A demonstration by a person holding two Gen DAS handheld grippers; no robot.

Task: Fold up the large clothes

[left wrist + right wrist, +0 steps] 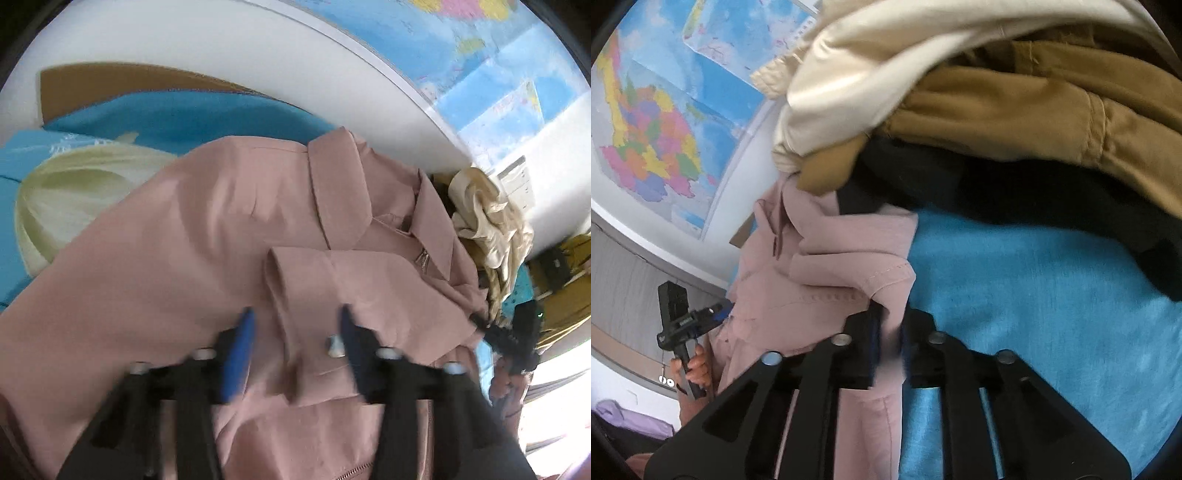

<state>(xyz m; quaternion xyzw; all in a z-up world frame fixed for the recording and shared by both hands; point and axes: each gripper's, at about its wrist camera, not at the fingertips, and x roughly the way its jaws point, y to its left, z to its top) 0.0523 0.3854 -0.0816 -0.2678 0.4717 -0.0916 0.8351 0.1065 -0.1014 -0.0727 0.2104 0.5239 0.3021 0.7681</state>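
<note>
A blue cloth-covered surface (1034,295) spreads ahead of and to the right of the right claw (888,332). The pink jacket (221,240) lies across it, beneath and ahead of the left claw (295,332), its collar (332,192) farther forward. A heap of cream and tan clothes (960,92) sits beyond the right claw. The left claw stands open above a folded sleeve (314,295), gripping nothing. The right claw's jaws are narrowly parted around the jacket's edge; whether they pinch it is unclear.

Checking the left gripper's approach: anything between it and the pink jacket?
Nothing visible. The left gripper is open directly over the pink jacket, straddling its folded sleeve cuff; the heaped clothes sit off to the side.
</note>
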